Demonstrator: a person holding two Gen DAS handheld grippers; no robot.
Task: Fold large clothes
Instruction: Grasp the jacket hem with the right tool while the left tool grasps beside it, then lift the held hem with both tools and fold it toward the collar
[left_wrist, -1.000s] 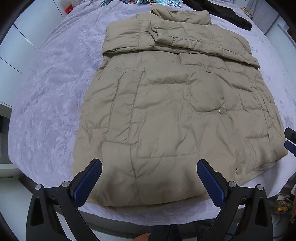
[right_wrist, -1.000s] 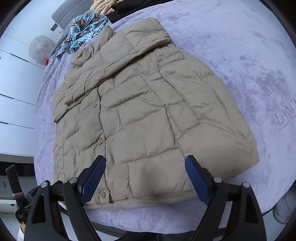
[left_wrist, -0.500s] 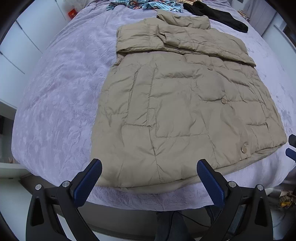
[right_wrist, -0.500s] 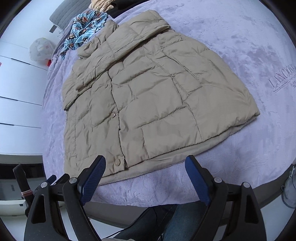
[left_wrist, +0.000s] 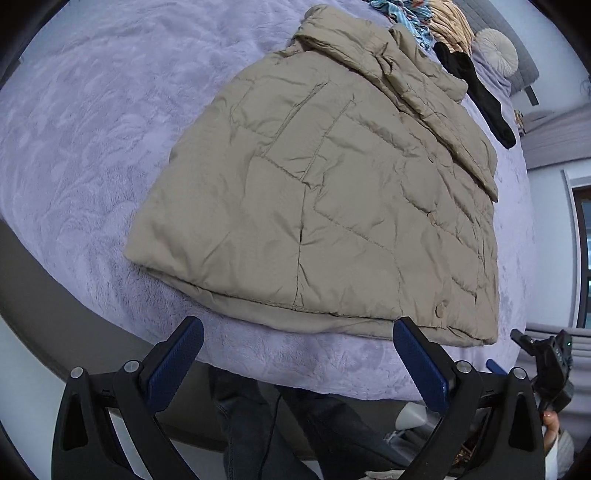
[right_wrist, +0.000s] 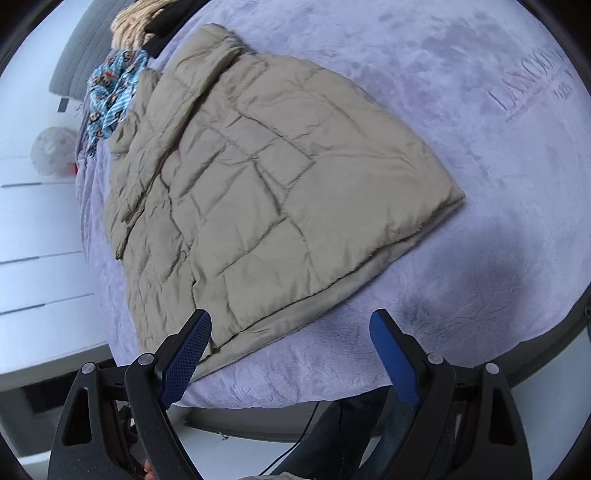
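You've drawn both grippers back past the bed edge: left gripper (left_wrist: 295, 363) and right gripper (right_wrist: 291, 354) gape wide, holding nothing (khaki jacket (left_wrist: 332, 206) lies flat on the lilac blanket (left_wrist: 92, 129))

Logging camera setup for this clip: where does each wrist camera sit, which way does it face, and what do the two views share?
Left wrist: on the left gripper, off the bed's near edge, looking across the beige puffer jacket; its open blue-padded fingers, the person's legs and the right gripper at the right edge show.
Right wrist: on the right gripper, facing the jacket's hem; open fingers and legs show.
Shared: jacket, purple blanket, patterned blue cloth, black garment.
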